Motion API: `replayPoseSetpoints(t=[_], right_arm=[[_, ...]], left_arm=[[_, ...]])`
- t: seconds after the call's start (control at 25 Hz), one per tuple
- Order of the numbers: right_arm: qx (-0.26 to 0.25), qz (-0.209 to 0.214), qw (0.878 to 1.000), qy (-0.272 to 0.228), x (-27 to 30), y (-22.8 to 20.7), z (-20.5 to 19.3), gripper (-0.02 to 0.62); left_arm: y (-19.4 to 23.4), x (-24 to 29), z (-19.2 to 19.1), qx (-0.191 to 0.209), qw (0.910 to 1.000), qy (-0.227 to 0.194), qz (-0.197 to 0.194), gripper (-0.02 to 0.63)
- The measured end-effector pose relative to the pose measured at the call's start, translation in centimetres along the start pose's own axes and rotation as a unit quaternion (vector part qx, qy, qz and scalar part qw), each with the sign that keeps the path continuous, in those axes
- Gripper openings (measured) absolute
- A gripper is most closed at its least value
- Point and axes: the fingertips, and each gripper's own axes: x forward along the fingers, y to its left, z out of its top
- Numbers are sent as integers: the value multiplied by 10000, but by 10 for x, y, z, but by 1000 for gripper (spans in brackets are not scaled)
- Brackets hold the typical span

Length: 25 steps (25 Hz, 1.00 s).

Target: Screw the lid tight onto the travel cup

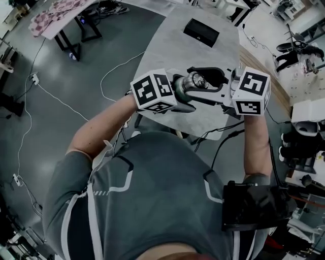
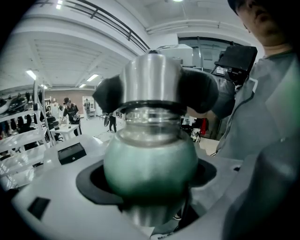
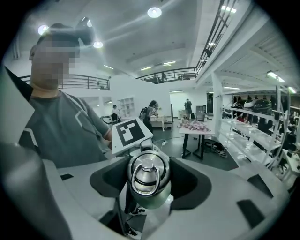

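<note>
The travel cup (image 1: 195,81) hangs in the air between both grippers, above the table's near edge. Its rounded green body (image 2: 150,164) sits between the jaws of my left gripper (image 2: 150,190), which is shut on it. The silver lid (image 2: 152,79) sits on the cup's neck, and the right gripper's black pads (image 2: 110,93) flank it on both sides. In the right gripper view the lid (image 3: 149,176) faces the camera with its ring handle, and my right gripper (image 3: 149,185) is closed around it. In the head view my left gripper (image 1: 184,96) and right gripper (image 1: 209,84) meet at the cup.
A grey table (image 1: 193,51) lies below the grippers, with a black box (image 1: 201,32) at its far end. White cables (image 1: 61,99) trail over the floor at left. A table with a patterned cloth (image 1: 51,15) stands far left; shelves and gear (image 1: 304,147) crowd the right.
</note>
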Motion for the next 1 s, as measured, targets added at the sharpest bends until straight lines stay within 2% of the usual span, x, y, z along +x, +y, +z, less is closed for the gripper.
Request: replayPoseSetpoints(t=[0.28,0.44,0.56,0.68,0.76,0.88,1.0], right_arm=[[-208,445,9987,130,12,14,0,278],[-198,372,9991,101,15,16,0,278],[29,-12,10000,-15,18,9,0,278],[497,-830,9951,-223,21,-8,-9,278],[784,-1296,9879,-348,22,-17,-18,276],[1066,-1587,9805,-462,21,-21,-24,278],[935,-1462,9838,-438,16,-15,-21,278]], left_arm=[[-9,-9,-1,-3,10000,-14,89,402],[-10,-10,-3,6,9998,-86,177,402],[-2,-11,-6,-33,9990,-74,438,402],[15,-8,-19,-47,9952,202,953,402],[22,-4,-30,-35,9929,391,1124,402],[21,2,-31,-39,9951,324,933,402],[13,3,-22,99,9984,107,550,402]])
